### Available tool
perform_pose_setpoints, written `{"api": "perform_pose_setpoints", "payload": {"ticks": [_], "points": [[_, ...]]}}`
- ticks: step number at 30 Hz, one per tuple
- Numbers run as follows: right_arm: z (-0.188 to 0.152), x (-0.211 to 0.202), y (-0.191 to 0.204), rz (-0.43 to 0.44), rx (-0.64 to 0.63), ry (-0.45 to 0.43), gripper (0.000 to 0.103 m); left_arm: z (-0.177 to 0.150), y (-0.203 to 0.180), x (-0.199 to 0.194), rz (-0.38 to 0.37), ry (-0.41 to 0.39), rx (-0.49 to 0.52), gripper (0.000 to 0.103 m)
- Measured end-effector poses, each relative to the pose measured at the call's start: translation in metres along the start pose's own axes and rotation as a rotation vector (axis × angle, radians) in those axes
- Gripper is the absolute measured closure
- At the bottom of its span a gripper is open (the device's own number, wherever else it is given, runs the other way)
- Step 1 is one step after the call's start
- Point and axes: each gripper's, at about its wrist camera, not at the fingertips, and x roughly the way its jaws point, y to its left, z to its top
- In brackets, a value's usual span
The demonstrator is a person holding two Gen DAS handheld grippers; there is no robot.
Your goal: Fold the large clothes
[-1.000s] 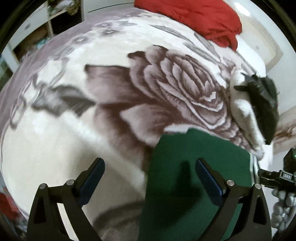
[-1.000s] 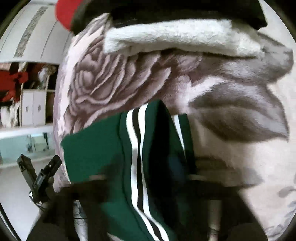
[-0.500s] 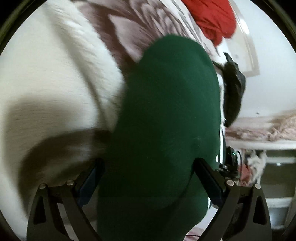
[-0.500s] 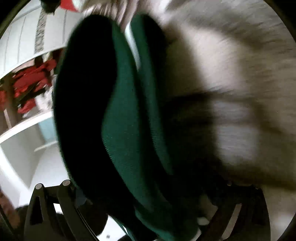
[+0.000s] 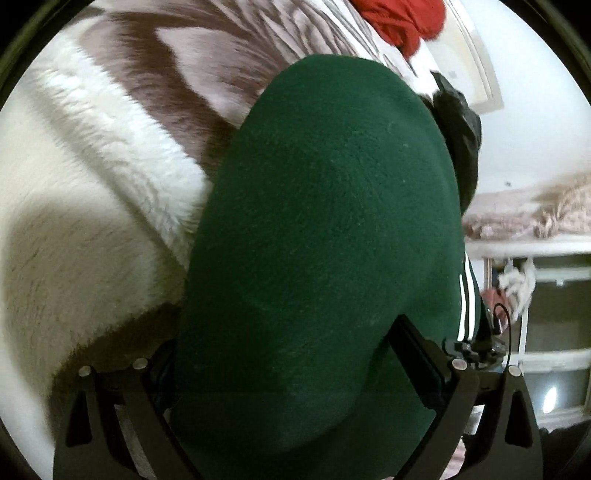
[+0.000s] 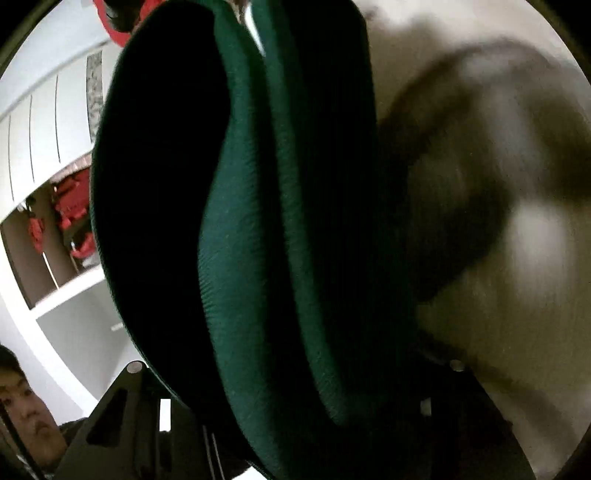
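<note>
A dark green garment (image 5: 325,229) with white side stripes fills the middle of the left wrist view and lies folded on a fluffy flowered blanket (image 5: 96,192). My left gripper (image 5: 291,354) stands wide, its jaws either side of the cloth, which bulges between them. In the right wrist view the same green garment (image 6: 251,229) shows as stacked folded layers seen edge-on, very close. My right gripper (image 6: 295,373) stands wide around those layers; its right finger is in deep shadow and its pads are hidden by cloth.
A red garment (image 5: 402,18) lies at the blanket's far end and a black garment (image 5: 461,129) at its right edge. Shelving (image 5: 535,280) stands right of the bed. A person's face (image 6: 22,410) and white cabinets (image 6: 48,122) show at left.
Both grippers have dropped low and close onto the green garment, which now fills both views. The blanket pattern has slid out of sight.
</note>
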Motion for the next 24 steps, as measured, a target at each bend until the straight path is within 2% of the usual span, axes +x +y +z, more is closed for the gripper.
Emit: {"api": "perform_pose_setpoints", "payload": {"ticks": [3,5,8,11,14,15,17,19,24], "points": [[-0.009,-0.001,-0.02,-0.002,0.032,-0.034,0.051,0.005,-0.007,0.008,0.002,0.052,0.052,0.003],[-0.002,-0.001,-0.03,-0.041,0.012,-0.048,0.039,0.007,-0.013,0.015,0.015,0.081,0.073,0.003],[0.012,0.006,-0.041,-0.023,-0.011,-0.023,0.028,0.009,-0.018,0.019,0.031,0.099,0.096,0.003],[0.018,0.011,-0.045,-0.004,-0.023,0.007,0.024,0.011,-0.018,0.02,0.012,0.084,0.084,0.003],[0.019,0.013,-0.043,-0.01,-0.022,0.005,0.022,0.011,-0.024,0.014,-0.002,0.034,0.093,0.011],[0.016,0.012,-0.04,-0.011,-0.028,-0.018,0.023,0.011,-0.028,0.012,0.004,0.013,0.104,0.017],[0.01,0.01,-0.031,-0.005,-0.044,-0.048,0.044,0.008,-0.031,0.003,-0.009,-0.009,0.116,0.025],[0.001,0.005,-0.02,-0.016,-0.054,-0.088,0.053,0.01,-0.036,-0.004,-0.037,-0.023,0.109,0.031],[-0.022,-0.012,0.008,0.005,-0.073,-0.156,0.059,0.017,-0.063,-0.022,-0.059,-0.019,0.16,0.032]]}}
